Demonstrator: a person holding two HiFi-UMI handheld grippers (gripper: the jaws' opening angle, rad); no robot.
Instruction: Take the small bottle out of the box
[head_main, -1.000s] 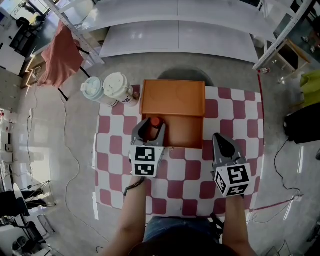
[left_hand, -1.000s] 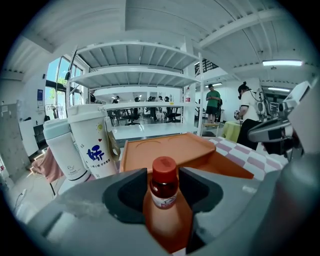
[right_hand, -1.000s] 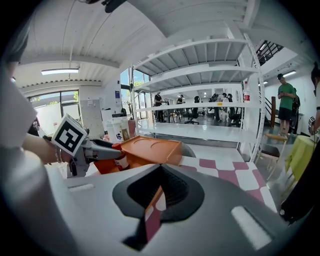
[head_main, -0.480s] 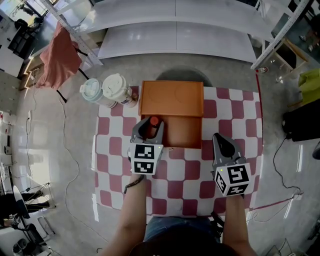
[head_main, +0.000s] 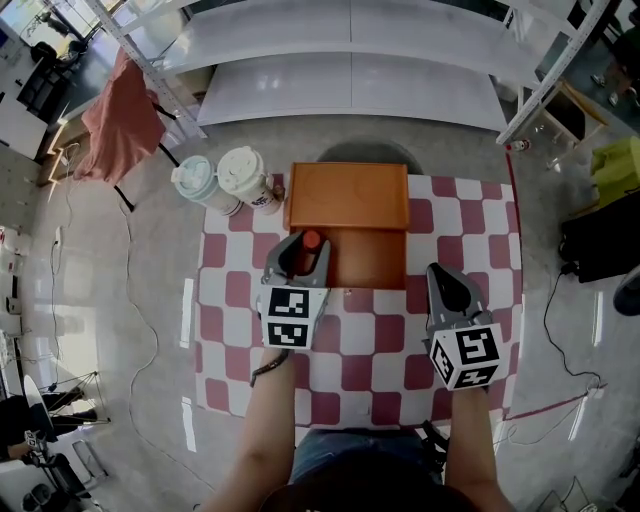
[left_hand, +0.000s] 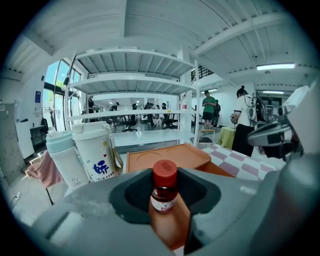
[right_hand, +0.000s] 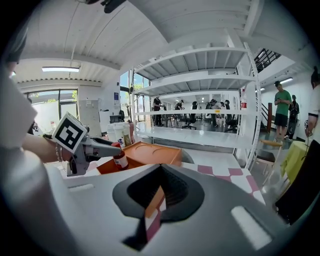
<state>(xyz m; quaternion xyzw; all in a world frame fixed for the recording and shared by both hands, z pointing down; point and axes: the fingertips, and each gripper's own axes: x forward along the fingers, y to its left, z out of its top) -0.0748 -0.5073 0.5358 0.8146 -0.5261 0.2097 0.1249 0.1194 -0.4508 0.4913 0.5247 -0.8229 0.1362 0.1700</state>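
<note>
Small bottle (left_hand: 164, 189): red cap, dark reddish contents, white label band, standing upright. It's in the left end of the orange box (head_main: 368, 262). Its base is hidden, so can't tell what it rests on.

Your left gripper (head_main: 297, 262) has one jaw on each side of the bottle and the jaws are closing. A sliver of gap shows on both sides, so the pads aren't pressing on it. Your right gripper (head_main: 446, 288) is over the checkered cloth (head_main: 370, 345), just off the box's front right corner. Its jaws are drawn to a thin slit with nothing between them.

Around it: the box lid (head_main: 348, 196) is flipped open away from you, its edge just behind the cap. Just left of the lid are two lidded cups side by side, a teal-lidded cup (head_main: 196, 184) and a white cup (head_main: 243, 174) with blue print. White shelving (head_main: 350, 80) stands beyond the table.
</note>
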